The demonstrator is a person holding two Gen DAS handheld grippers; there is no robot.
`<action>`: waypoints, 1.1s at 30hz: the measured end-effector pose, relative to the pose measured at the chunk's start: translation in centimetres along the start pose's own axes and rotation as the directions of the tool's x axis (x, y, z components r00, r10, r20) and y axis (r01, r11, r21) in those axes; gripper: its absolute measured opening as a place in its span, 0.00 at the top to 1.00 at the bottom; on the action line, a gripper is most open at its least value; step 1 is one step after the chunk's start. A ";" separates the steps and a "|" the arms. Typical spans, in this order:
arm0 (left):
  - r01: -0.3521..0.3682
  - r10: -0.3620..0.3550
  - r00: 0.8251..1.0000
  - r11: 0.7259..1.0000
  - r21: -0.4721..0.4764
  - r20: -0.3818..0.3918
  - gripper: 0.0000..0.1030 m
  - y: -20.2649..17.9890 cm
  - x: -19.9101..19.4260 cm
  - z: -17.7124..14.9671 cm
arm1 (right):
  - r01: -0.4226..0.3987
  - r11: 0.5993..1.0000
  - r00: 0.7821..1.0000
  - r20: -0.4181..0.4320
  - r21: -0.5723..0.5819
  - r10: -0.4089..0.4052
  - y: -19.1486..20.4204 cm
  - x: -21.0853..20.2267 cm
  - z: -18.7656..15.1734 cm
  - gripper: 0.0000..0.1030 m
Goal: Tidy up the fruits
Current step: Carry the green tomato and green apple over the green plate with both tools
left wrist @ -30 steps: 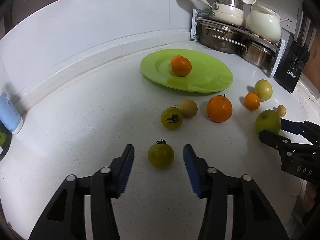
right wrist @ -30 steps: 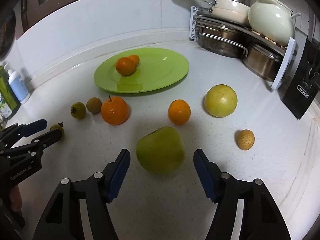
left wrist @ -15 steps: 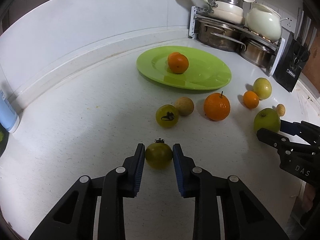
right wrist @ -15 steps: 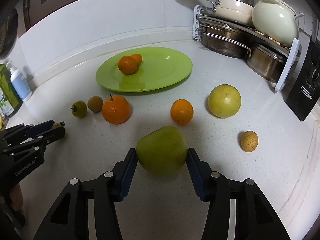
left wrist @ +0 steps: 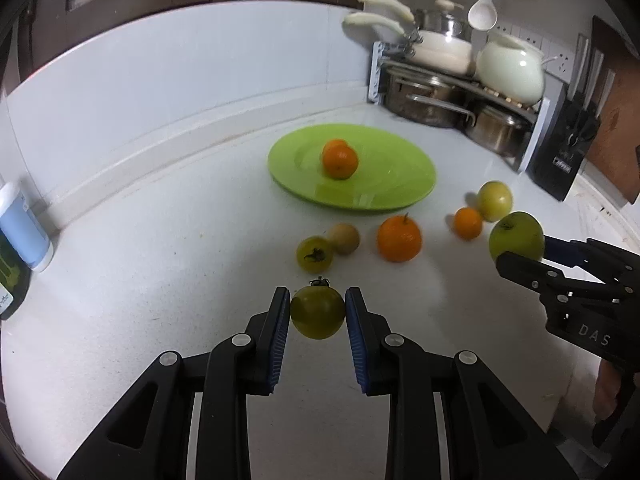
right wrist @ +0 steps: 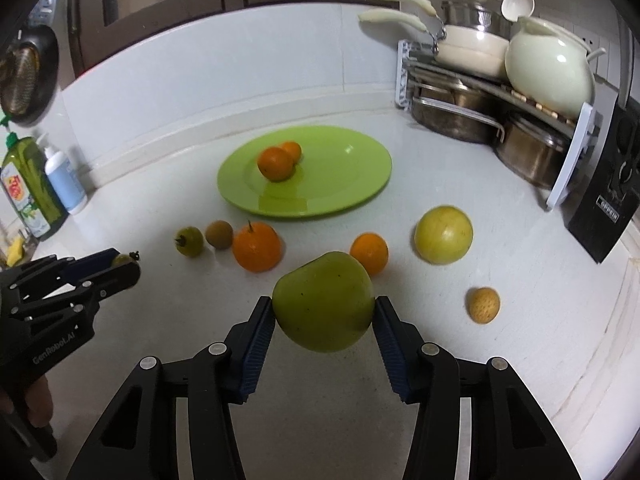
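Both jaws pinch fruit — green tomato (left wrist: 317, 317) left, green apple (right wrist: 325, 306) right.

Plate (right wrist: 344, 184) sitting mid-table (right wrist: 540, 280), two oranges (right wrist: 276, 164) on it. In front of plate: small tomato (right wrist: 189, 241), round fruit (right wrist: 219, 233), stemmed orange (right wrist: 257, 249), then another orange (right wrist: 370, 252). Pot rack (right wrist: 496, 92) behind-right of plate, bottles (right wrist: 30, 184) far left.

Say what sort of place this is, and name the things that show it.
Most likely a home kitchen: a white counter with a rack of steel pots, a ladle hanging above, and dish soap beside the wall.
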State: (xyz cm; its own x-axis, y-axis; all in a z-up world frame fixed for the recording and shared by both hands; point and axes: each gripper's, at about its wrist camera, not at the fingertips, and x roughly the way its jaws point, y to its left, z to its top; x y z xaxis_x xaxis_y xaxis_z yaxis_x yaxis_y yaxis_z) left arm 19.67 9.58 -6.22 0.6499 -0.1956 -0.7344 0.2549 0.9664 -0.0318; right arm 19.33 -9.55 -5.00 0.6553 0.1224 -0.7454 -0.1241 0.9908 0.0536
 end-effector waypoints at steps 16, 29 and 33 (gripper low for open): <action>0.045 -0.049 0.989 0.998 0.032 0.140 0.72 -2.2 -3.1 5.3 | -0.084 0.995 0.991 0.097 -0.048 0.088 -0.7 -3.0 4.5 0.50; 0.034 -0.043 0.987 0.998 0.058 0.153 0.72 -2.0 0.5 11.5 | -0.128 0.986 0.985 0.104 -0.108 0.139 -0.7 0.3 11.1 0.50; 0.031 -0.042 0.988 0.997 0.072 0.149 0.72 -1.5 2.1 13.6 | -0.125 0.985 0.986 0.093 -0.115 0.136 -0.6 1.9 13.3 0.50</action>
State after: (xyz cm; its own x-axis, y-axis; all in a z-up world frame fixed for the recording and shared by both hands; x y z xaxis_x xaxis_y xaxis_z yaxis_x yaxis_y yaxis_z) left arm 30.40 5.42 1.48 0.7380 -0.2582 -0.6234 0.3260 0.9453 -0.0056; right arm 30.54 -9.15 2.39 0.6989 0.2613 -0.6658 -0.2905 0.9543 0.0695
